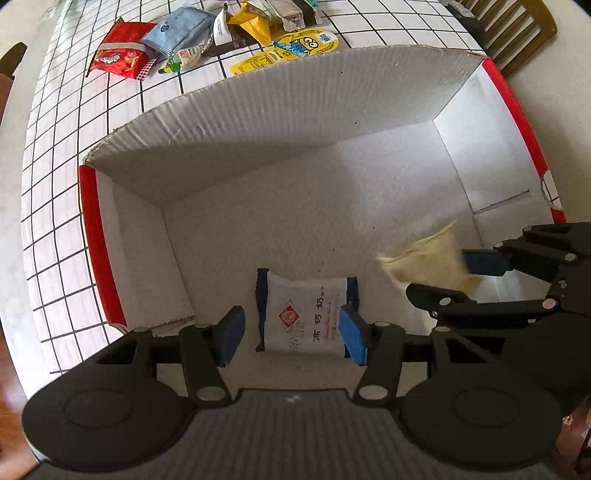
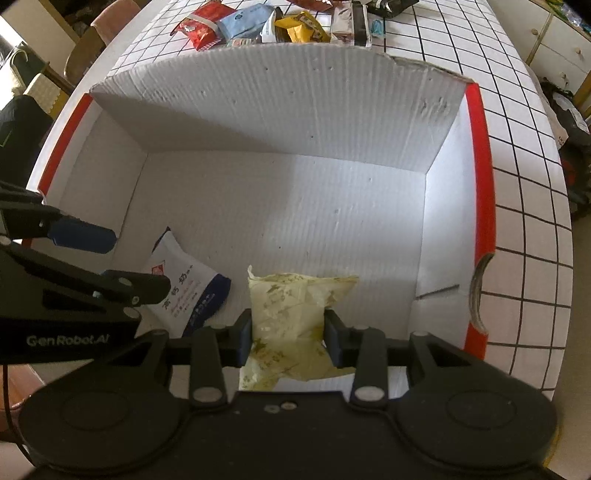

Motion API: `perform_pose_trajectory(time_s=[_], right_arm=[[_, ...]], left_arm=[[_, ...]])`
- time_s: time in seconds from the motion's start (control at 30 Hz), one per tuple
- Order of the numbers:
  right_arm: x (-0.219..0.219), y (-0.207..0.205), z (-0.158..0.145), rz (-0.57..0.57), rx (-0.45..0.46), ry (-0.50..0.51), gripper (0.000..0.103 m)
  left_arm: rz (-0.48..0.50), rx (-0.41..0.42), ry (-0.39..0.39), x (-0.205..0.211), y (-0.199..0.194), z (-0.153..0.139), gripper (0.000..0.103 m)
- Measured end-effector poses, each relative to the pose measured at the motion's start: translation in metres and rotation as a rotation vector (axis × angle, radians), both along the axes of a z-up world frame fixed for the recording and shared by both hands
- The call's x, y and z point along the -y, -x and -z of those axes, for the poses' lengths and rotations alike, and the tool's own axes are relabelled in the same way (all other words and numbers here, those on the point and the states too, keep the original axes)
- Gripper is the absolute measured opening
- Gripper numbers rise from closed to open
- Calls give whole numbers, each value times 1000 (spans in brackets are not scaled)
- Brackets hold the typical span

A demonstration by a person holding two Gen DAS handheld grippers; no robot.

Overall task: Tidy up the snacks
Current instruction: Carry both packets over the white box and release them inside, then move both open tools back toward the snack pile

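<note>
Grid tablecloth (image 2: 524, 206), box (image 2: 280, 103), snack pile (image 1: 207, 33); chair (image 1: 517, 29), cabinet (image 2: 561, 48)

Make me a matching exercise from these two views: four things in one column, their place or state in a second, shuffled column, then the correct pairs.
Things
1. white and blue packet
2. pale yellow packet
3. red packet
4. left gripper

Places or states
A. on the checked tablecloth beyond the box
B. open, with nothing between its pads
C. lying on the box floor
D. pinched in the right gripper over the box

Pairs: 1-C, 2-D, 3-A, 4-B
</note>
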State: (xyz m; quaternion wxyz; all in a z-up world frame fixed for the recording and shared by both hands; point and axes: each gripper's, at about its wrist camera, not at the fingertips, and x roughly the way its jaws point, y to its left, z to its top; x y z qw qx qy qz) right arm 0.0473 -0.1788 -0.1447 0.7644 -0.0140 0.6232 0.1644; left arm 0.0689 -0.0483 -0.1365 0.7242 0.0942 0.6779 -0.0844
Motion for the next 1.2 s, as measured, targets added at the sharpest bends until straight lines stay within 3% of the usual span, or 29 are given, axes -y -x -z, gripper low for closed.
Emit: perform_pose_trajectory(time_s=[0.47, 1.2], right_arm=[[12, 0, -44, 33, 74, -72, 51], [33, -28, -121, 72, 289, -127, 89]], left_arm=[[10, 126, 22, -7, 5, -43, 61], [-45, 435, 55, -27, -9, -124, 82]])
